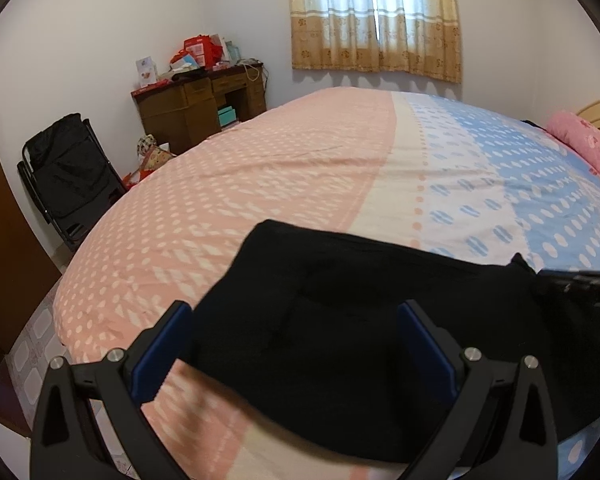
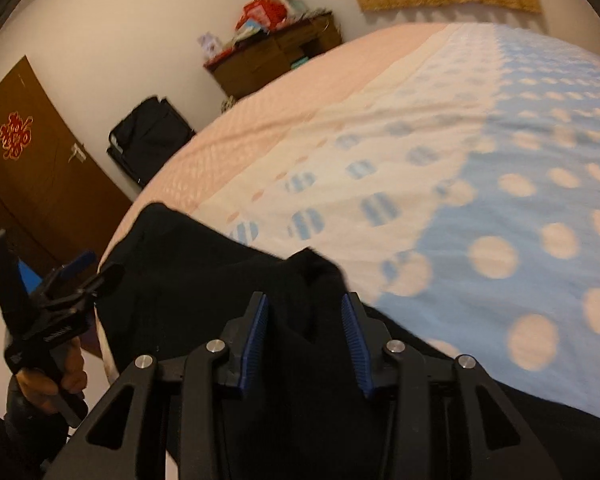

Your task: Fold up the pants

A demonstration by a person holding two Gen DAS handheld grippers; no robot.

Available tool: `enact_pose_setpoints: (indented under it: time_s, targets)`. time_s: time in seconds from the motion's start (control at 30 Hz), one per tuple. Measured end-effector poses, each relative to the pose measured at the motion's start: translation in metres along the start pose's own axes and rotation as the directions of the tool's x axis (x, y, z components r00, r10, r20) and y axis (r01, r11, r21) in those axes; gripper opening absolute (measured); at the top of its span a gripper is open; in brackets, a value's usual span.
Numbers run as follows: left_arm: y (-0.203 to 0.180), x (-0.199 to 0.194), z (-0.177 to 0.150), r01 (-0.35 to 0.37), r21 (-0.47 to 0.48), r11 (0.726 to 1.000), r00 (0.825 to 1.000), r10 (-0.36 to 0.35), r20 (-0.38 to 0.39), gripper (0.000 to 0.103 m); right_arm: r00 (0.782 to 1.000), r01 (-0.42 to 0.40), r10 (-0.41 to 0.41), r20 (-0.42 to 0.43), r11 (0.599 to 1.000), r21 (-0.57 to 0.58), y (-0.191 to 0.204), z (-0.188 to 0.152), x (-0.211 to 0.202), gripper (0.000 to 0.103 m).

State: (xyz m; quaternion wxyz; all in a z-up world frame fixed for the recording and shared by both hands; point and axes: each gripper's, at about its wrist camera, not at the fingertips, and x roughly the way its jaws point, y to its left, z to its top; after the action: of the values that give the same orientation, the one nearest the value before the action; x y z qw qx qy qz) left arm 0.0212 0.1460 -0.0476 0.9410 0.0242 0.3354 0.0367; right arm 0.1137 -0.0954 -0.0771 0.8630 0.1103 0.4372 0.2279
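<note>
Blue-padded fingers of the left gripper [image 1: 292,312] stand wide apart at 6 o'clock in the left wrist view, straddling the near part of the black pants [image 1: 364,320] without pressing on them; its jaws are open. Seen from the right wrist, the right gripper [image 2: 304,312] has its 2 pads partly parted around a raised ridge of the same cloth, with gaps showing on both sides, so it reads as open and not clamped.

Beyond both tools, the pants lie as a dark, bunched block along the near edge of the bed [image 1: 260,168], over the pink and white bands of the spotted sheet. Further off, at about 10 o'clock, a wooden desk [image 1: 196,108] carries red boxes, and a curtain [image 1: 376,16] hangs at 12 o'clock.

Risk, as I judge it: the ridge between the right pads looks thick, so a bite there could catch several layers and drag the fold askew. Pants this close to the mattress edge could also slide off if tugged toward the person.
</note>
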Motion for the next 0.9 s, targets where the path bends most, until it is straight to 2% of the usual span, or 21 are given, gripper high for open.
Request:
enact_pose_setpoints:
  time_s: [0.13, 0.27, 0.37, 0.43, 0.47, 0.63, 0.7, 0.77, 0.83, 0.9]
  targets:
    - [0.009, 0.009, -0.002, 0.009, -0.025, 1.0, 1.0, -0.009, -0.016, 0.103, 1.0, -0.004, 0.003, -0.021, 0.999, -0.039, 0.006, -0.002, 0.014, 0.033]
    - [0.01, 0.016, -0.003, 0.028, -0.045, 0.999, 0.999, -0.029, -0.033, 0.103, 0.996, -0.082, 0.081, -0.03, 0.997, -0.013, 0.0, 0.004, 0.009, 0.033]
    - [0.01, 0.017, -0.003, 0.036, -0.047, 0.998, 0.999, -0.038, -0.033, 0.103, 0.998, -0.047, 0.045, -0.048, 0.998, -0.049, 0.007, 0.005, 0.018, 0.033]
    - [0.01, 0.015, -0.002, 0.039, -0.043, 0.998, 0.999, -0.04, -0.029, 0.103, 0.999, -0.038, 0.036, -0.031, 0.998, -0.044, 0.007, 0.007, 0.021, 0.011]
    - [0.01, 0.014, -0.002, 0.04, -0.04, 0.998, 0.999, -0.041, -0.026, 0.103, 0.999, -0.029, 0.028, -0.034, 0.998, -0.05, 0.009, 0.008, 0.021, 0.006]
    - [0.016, 0.011, 0.002, 0.038, -0.053, 0.998, 0.999, -0.039, -0.006, 0.103, 0.995, 0.078, -0.065, 0.074, 0.979, -0.187, 0.035, 0.017, 0.002, 0.006]
    - [0.016, 0.013, 0.003, 0.039, -0.061, 0.997, 0.999, -0.039, -0.005, 0.103, 0.99, 0.121, -0.104, 0.092, 0.969, -0.214, 0.037, 0.021, 0.003, 0.006]
    - [0.015, 0.016, 0.003, 0.032, -0.059, 0.998, 0.999, -0.033, -0.01, 0.103, 0.988, 0.149, -0.134, 0.08, 0.962, -0.23, 0.033, 0.023, 0.013, 0.006]
    - [0.013, 0.02, 0.002, 0.027, -0.05, 0.998, 0.999, -0.028, -0.025, 0.103, 0.988, 0.155, -0.155, 0.02, 0.961, -0.231, 0.022, 0.02, 0.035, 0.007]
    - [0.013, 0.022, 0.0, 0.012, -0.036, 0.999, 0.999, -0.013, -0.034, 0.103, 0.993, 0.12, -0.116, 0.03, 0.971, -0.206, 0.013, 0.02, 0.039, 0.007]
